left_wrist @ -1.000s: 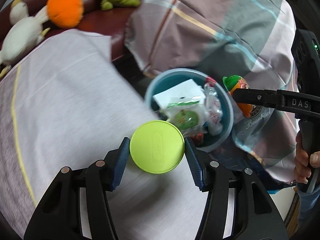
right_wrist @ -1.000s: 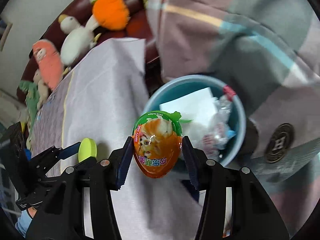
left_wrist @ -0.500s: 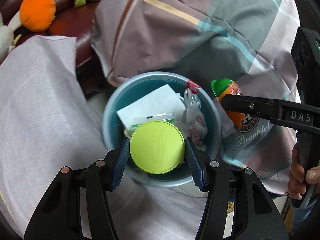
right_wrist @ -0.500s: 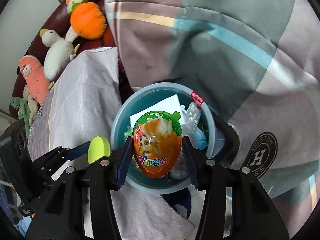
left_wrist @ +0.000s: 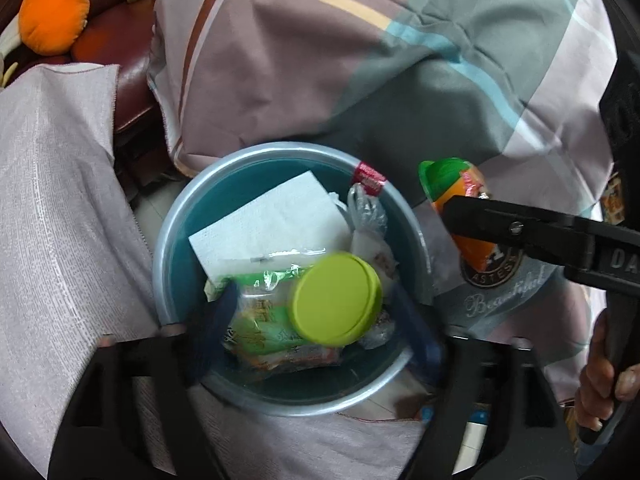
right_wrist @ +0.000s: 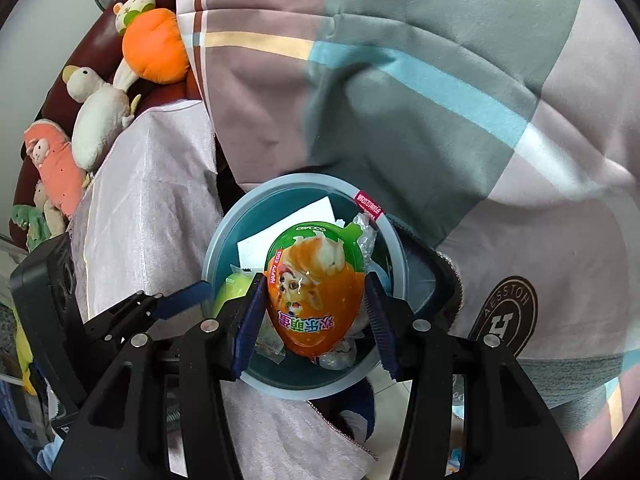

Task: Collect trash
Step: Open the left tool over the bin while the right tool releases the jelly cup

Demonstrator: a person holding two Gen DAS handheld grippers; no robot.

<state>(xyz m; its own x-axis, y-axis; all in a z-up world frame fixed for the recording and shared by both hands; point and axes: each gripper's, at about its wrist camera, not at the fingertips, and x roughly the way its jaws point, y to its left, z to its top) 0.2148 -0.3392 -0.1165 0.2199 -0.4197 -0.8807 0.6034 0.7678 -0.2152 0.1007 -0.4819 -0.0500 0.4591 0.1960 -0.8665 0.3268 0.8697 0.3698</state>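
A blue round trash bin holds white paper, snack wrappers and clear plastic. My left gripper hangs over the bin with its jaws opening; the blurred blue fingers stand clear of the lime green lid, which sits free between them above the wrappers. My right gripper is shut on an orange and green egg-shaped toy package, held above the bin. In the left wrist view the egg package hangs just right of the bin rim.
A grey cloth covers the surface at left of the bin. A checked blanket lies behind it. Plush toys sit on a dark red sofa. A person's hand grips the right tool's handle.
Both grippers moved from beside the bin to over it. The left jaws spread and let go of the lime lid, which now sits lower and tilted in the bin. The right still clamps the egg package.
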